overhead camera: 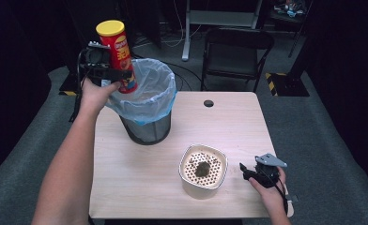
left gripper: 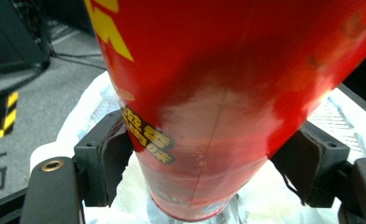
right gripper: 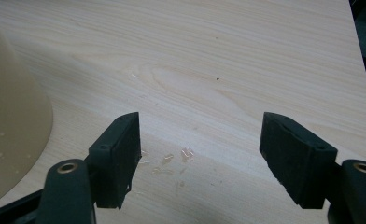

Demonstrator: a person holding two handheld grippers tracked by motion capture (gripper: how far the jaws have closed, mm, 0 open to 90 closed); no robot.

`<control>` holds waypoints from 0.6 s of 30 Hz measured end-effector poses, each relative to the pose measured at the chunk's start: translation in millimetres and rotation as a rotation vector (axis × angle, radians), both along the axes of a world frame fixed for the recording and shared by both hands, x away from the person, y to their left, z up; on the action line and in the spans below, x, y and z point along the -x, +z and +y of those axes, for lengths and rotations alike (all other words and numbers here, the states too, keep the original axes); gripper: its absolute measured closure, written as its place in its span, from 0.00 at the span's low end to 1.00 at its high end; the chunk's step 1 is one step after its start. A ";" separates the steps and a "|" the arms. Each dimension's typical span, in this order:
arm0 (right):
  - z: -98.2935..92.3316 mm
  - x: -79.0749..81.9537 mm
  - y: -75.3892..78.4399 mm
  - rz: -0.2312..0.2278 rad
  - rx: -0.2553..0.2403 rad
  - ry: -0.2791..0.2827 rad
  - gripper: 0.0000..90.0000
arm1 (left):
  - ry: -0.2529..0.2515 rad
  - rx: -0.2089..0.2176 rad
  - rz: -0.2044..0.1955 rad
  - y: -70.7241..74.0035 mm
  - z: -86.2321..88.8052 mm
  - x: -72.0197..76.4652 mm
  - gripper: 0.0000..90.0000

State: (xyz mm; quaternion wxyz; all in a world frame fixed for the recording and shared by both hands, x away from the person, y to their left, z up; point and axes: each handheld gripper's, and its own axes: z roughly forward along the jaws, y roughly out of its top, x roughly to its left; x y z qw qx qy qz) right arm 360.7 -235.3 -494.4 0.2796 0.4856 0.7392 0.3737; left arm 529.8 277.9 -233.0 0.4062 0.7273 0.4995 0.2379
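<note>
Your left gripper clamps the red chip can above the lined trash bin; your right gripper rests wide open, empty, beside the beige container.

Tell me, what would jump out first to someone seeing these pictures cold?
The tall red chip can with its yellow lid, clamped in the left tool and held tilted over the rim of the black mesh bin lined with a pale blue bag at the table's far left. Nearer the front stands a cream pot with a perforated insert and a dark clump on it, and the right tool rests open beside it.
</note>
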 end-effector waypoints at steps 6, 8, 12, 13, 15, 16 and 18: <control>0.8 -0.5 -0.7 0.001 0.005 0.009 0.32 | 0.022 0.019 0.065 -12.9 5.3 -11.8 0.26; 1.1 -0.8 -1.1 0.003 0.002 0.004 0.32 | 0.031 0.016 0.096 -19.2 8.0 -15.9 0.26; 0.2 -1.0 -1.2 0.002 -0.003 0.005 0.32 | 0.054 -0.010 0.147 -29.3 11.4 -19.3 0.25; 0.1 -1.1 -1.3 0.002 -0.005 0.002 0.32 | 0.069 -0.016 0.151 -31.0 12.5 -19.4 0.22; -0.3 -1.3 -1.8 0.005 -0.002 0.000 0.32 | 0.057 0.007 0.142 -31.6 15.9 -18.3 0.19; -0.3 -1.3 -1.8 0.005 -0.002 0.000 0.32 | 0.061 0.011 0.138 -31.0 16.2 -16.5 0.19; -0.3 -1.3 -1.7 0.005 0.002 0.007 0.32 | 0.056 -0.001 0.115 -29.6 16.1 -13.0 0.17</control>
